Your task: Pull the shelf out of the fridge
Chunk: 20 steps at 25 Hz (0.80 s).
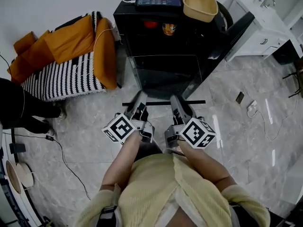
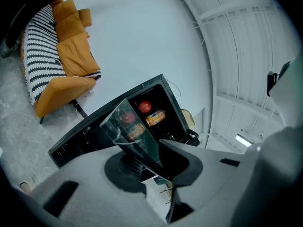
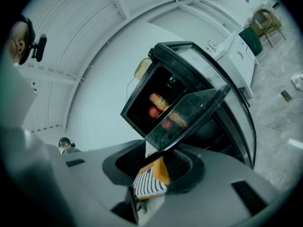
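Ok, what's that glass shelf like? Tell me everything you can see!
It's a flat, see-through glass shelf with a thin dark strip along its near edge. It's held about level in front of the open black fridge. The left gripper and right gripper each clamp that near edge. Food in the fridge shows through the glass.

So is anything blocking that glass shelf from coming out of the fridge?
Nothing visible does. The left gripper and right gripper are clamped on the near edge of the glass shelf, the fridge door stands swung wide open, and the tomato sits farther back inside.
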Available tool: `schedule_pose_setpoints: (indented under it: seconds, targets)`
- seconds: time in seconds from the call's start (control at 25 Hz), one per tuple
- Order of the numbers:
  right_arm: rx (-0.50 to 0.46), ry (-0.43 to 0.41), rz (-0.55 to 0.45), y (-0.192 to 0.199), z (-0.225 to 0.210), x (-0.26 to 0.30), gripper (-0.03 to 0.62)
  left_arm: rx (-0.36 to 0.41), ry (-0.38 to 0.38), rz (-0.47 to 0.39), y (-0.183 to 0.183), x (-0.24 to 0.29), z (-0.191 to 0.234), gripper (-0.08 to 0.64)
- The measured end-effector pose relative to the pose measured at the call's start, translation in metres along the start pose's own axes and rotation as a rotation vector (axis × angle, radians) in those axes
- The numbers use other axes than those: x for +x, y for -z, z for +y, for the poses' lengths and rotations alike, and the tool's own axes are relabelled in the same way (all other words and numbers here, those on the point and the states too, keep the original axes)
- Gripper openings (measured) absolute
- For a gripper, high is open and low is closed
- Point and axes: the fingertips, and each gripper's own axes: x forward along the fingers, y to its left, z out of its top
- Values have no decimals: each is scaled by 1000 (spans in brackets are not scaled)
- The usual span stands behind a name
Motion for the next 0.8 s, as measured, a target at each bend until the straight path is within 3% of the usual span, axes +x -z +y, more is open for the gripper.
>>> schedule_pose_setpoints:
  seconds: [0.8]
  targets:
    - [-35, -98, 59, 2, 19, -8, 126, 53, -46, -111, -9, -30, -16, 95]
